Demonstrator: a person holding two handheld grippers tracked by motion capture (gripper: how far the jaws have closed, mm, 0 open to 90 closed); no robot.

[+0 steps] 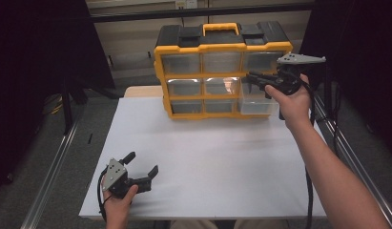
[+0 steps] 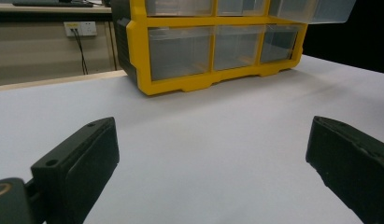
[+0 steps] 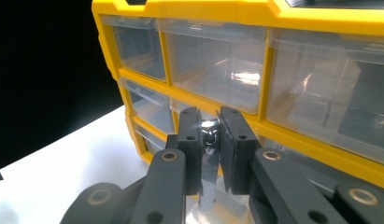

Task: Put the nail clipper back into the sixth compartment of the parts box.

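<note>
I had my right gripper (image 3: pixel 210 151) clenched on a small shiny metal piece (image 3: pixel 209 140), raised at two o'clock over the pulled-out clear plastic drawer (image 1: pixel 257 102) of the yellow-framed organiser cabinet (image 1: pixel 222 71), presumably to drop it in. My left gripper (image 1: pixel 142 168) rested spread and empty at seven o'clock on the white table (image 1: pixel 208 157), out of the way.

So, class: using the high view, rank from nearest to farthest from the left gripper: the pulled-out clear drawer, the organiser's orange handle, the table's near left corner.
From the left gripper:
1. Table's near left corner, just below-left of it.
2. Pulled-out clear drawer, across the table, at the right gripper.
3. Orange handle, atop the organiser, farthest back.
</note>
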